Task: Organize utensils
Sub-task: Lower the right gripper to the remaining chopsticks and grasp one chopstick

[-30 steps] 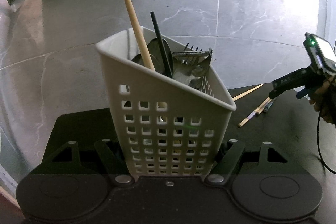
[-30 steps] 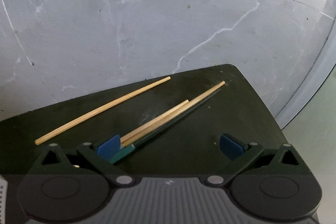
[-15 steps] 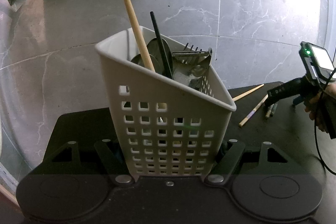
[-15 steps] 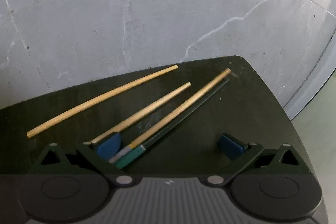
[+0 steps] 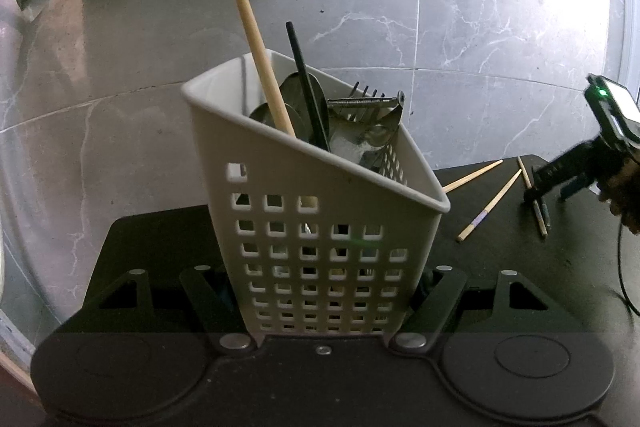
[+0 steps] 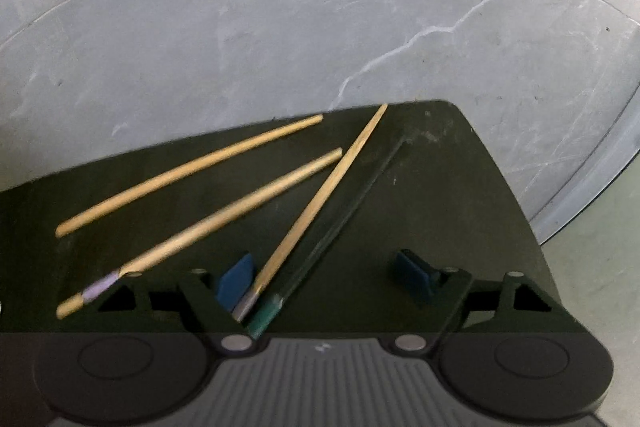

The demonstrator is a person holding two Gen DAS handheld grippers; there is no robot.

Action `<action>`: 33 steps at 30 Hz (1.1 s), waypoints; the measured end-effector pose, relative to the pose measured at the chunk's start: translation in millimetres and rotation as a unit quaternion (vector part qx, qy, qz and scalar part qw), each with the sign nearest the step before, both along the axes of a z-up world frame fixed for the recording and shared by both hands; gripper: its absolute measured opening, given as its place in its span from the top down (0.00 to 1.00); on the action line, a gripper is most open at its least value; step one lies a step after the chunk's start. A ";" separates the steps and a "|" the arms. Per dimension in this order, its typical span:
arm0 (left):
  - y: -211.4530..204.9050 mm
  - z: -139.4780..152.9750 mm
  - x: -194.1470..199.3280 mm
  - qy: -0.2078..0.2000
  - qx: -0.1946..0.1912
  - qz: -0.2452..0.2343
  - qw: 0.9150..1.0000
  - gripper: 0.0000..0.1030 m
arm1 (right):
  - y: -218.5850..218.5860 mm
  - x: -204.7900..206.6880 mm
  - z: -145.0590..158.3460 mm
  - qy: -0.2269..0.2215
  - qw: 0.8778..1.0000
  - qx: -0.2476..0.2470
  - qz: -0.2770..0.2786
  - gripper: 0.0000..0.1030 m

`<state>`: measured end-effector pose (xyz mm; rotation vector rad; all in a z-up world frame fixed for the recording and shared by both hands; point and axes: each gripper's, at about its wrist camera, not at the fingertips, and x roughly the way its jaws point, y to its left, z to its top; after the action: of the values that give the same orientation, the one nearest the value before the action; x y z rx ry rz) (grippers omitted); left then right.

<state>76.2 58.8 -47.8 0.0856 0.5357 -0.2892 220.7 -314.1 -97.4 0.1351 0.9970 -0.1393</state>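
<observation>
A white perforated utensil caddy (image 5: 320, 227) stands near the front edge of a small black table (image 5: 500, 251), clamped at its base by the left gripper (image 5: 326, 301), whose jaws press on both side walls. Inside it lean a wooden chopstick (image 5: 256, 39), a black chopstick (image 5: 306, 87), spoons and a fork. Toward the table's right edge, the right gripper (image 6: 324, 281) points steeply down over four loose sticks: a plain wooden chopstick (image 6: 188, 175) farthest left, a purple-banded chopstick (image 6: 216, 219) next, then a grey-banded chopstick (image 6: 316, 211) and a dark green-handled chopstick (image 6: 344, 223) lying between its blue pads (image 6: 236, 281). Its jaws are closing but do not yet press on either stick.

The likely trouble is that the closing pads may roll the two thin sticks together or pinch only one, letting the other skid toward the far edge and onto the tiled floor (image 6: 280, 27). The left pad sits just beside the grey-banded stick and could nudge it first.

Compared with a second ago, the sticks have fanned apart, the purple-banded one now lies outside the jaws, and the caddy has not shifted.
</observation>
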 end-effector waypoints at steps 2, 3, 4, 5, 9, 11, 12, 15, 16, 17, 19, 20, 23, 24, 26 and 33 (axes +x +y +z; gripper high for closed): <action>-0.1 0.0 -0.1 0.000 0.000 0.000 1.000 0.26 | -2.0 6.8 0.3 0.004 1.000 0.000 -0.005 0.30; -0.2 -0.1 -0.1 0.000 0.000 0.000 1.000 0.26 | -2.2 8.8 0.5 0.007 1.000 0.001 -0.006 0.38; -0.3 -0.2 -0.2 0.000 0.000 0.000 1.000 0.26 | -1.8 8.9 0.5 0.007 1.000 0.000 -0.005 0.42; -0.1 -0.2 -0.2 0.000 -0.001 0.000 1.000 0.26 | -0.4 8.0 1.0 0.008 1.000 -0.001 -0.002 0.52; 0.8 -0.5 -0.5 -0.001 0.000 -0.003 1.000 0.26 | 6.5 4.9 1.7 0.014 1.000 -0.004 0.011 0.80; 1.6 -0.5 -1.0 -0.001 0.000 -0.004 1.000 0.26 | 8.0 0.5 1.8 0.016 1.000 0.000 0.015 0.83; 1.7 -0.6 -1.1 -0.001 0.000 -0.004 1.000 0.26 | 8.5 -1.9 2.0 0.017 1.000 0.001 0.017 0.85; 2.0 -1.1 -1.4 -0.002 0.001 -0.006 1.000 0.26 | 11.9 -12.1 1.7 0.022 0.999 0.004 0.027 0.86; 2.0 -1.1 -1.7 -0.003 0.001 -0.007 1.000 0.26 | 14.2 -15.3 2.7 0.024 0.999 0.004 0.031 0.86; 2.4 -1.2 -1.9 -0.003 0.001 -0.008 1.000 0.26 | 16.3 -19.1 3.0 0.028 0.999 0.005 0.037 0.87; 2.8 -1.2 -1.5 -0.003 0.001 -0.009 1.000 0.26 | 20.3 -26.7 3.8 0.034 0.998 0.008 0.049 0.87; 3.3 -1.3 -1.5 -0.003 0.001 -0.010 1.000 0.26 | 22.2 -29.3 3.6 0.037 0.998 0.007 0.054 0.87; 4.1 -1.6 -1.7 -0.003 0.001 -0.012 1.000 0.26 | 29.2 -36.1 5.7 0.046 0.997 0.000 0.066 0.85; 4.5 -1.7 -1.9 -0.004 0.002 -0.013 1.000 0.26 | 29.9 -35.7 5.8 0.048 0.996 -0.002 0.069 0.84; 5.4 -1.7 -2.1 -0.004 0.001 -0.015 1.000 0.26 | 28.2 -31.6 6.1 0.056 0.996 0.002 0.071 0.85; 9.0 -2.6 -2.9 -0.006 -0.004 -0.022 1.000 0.26 | 26.3 -49.2 9.2 0.076 0.994 0.027 0.078 0.89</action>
<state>73.3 67.7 -50.4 0.0910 0.5215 -0.3341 171.5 -287.8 -88.2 0.0966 1.1591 0.0221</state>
